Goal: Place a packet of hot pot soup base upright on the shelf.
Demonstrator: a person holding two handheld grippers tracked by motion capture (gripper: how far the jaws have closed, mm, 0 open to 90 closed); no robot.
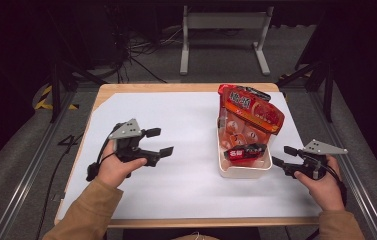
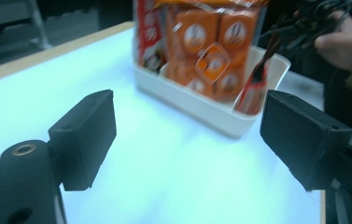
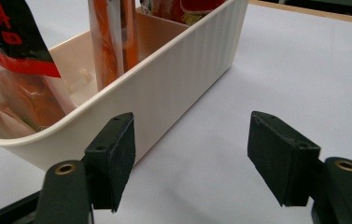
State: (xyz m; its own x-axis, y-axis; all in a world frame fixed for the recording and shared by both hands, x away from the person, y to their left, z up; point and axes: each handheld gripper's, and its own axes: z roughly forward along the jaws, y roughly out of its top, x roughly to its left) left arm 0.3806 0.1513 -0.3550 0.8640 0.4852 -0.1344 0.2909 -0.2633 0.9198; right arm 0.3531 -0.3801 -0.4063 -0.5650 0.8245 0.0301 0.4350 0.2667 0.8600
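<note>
Standing on the right half of the white-covered table (image 1: pixel 176 180), a cream ribbed plastic bin (image 1: pixel 243 172) holds the snack packets: a large orange-red bag (image 1: pixel 251 112) of small wrapped pieces rises out of its far end and leans back, and a smaller red and black packet (image 1: pixel 246 151) lies across the near end. The right gripper (image 1: pixel 282 156) rests just beside the bin's right wall, held by the right hand (image 1: pixel 321 182), with its fingers (image 3: pixel 283 156) spread wide and released, nothing between them. In the right gripper view one finger sits close against the bin's ribbed side while the other stands over bare table. The left gripper (image 1: pixel 159 141) hovers over the left half of the table, well apart from the bin, in the left hand (image 1: pixel 118 167). Its fingers (image 2: pixel 87 135) are likewise released and wide, with only the table between them. In the left gripper view they point toward the bin, where the orange pieces show through the clear bag, though the picture is blurred.
</note>
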